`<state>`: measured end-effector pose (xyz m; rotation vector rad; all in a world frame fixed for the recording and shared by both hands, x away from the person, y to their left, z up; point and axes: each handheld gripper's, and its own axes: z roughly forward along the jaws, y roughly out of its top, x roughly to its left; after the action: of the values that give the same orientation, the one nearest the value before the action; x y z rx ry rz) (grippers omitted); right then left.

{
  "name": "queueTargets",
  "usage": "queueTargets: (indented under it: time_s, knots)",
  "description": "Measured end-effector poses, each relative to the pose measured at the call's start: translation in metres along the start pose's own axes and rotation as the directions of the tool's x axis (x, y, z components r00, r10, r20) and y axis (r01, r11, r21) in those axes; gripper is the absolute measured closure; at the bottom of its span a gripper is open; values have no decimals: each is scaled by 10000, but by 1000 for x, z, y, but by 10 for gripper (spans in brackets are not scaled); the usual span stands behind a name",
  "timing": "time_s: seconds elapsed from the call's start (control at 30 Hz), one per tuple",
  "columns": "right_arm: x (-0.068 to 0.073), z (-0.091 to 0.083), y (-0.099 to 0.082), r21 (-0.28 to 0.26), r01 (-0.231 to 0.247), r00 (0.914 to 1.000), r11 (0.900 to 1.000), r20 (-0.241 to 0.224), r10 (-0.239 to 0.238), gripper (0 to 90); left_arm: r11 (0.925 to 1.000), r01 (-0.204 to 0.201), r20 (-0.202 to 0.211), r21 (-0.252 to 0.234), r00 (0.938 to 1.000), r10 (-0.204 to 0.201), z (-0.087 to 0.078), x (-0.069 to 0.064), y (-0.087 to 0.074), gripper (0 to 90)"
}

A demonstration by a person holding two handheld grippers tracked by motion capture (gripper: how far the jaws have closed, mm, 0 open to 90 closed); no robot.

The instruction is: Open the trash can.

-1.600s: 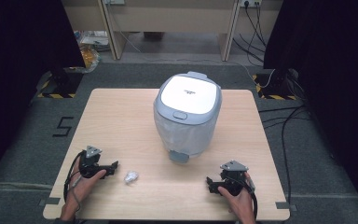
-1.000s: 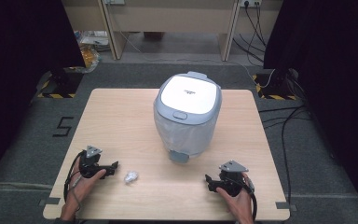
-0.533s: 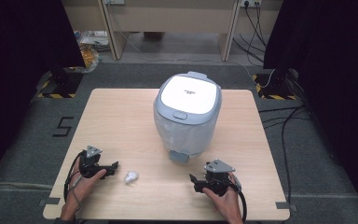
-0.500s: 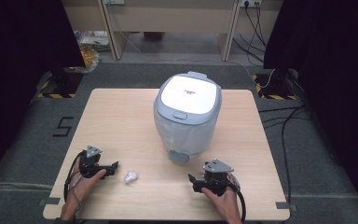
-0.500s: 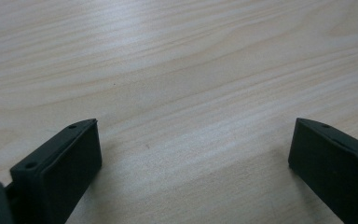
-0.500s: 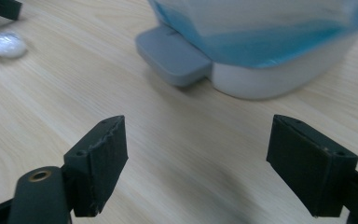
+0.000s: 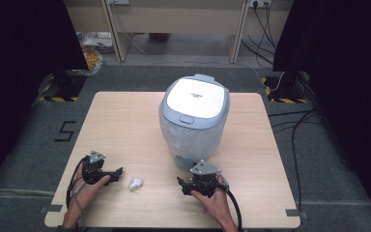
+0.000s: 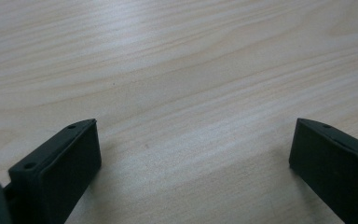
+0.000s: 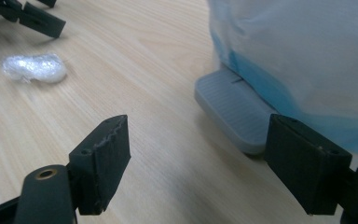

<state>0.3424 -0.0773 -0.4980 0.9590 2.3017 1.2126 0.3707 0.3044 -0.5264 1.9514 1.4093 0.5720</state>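
Crumpled clear plastic wad (image 7: pixel 135 183), small and glossy, lying on the desk (image 7: pixel 125 125) near the front edge, between the two claws and just beside the left one. Well apart from it, toward the middle: a pedal bin (image 7: pixel 194 118), lid down, lined with a thin bag, grey foot pedal (image 9: pixel 233 109) jutting out at the base.

Left claw (image 7: pixel 118 173) resting low, jaws spread wide, nothing but bare wood between them in the left gripper view. Right claw (image 9: pixel 214 149) likewise wide open and empty, jaws straddling the approach to the pedal, not touching it.

Risks, as a judgement: wad so light and slick as to skid away or spring out of a pinch taken off-centre; jaws scraping the wood if brought down too steeply. On the pedal, a glancing press likely to slide off or shove the light bin backward rather than lift the lid; lid dropping shut before the wad arrives.

Count: one wad, one bin, one pedal, two claws.
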Motion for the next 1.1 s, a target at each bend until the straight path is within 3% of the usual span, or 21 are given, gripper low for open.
queueTargets:
  time_s: [0.2,0.57,0.73,1.1]
  knots:
    - [5,13,6,-130,304,9995,9995,-124,-306,223,10000,-8,3,4,10000,8,0,0,0,11]
    - [4,23,4,-69,230,9997,9997,-1,-230,232,10000,-8,10,-8,10000,8,0,0,0,10]
    - [8,26,2,37,876,9959,9961,230,-877,230,10000,-13,4,5,10000,13,0,0,0,10]
    - [6,27,1,249,812,9966,9964,86,-814,232,10000,-10,1,-1,10000,10,0,0,0,9]
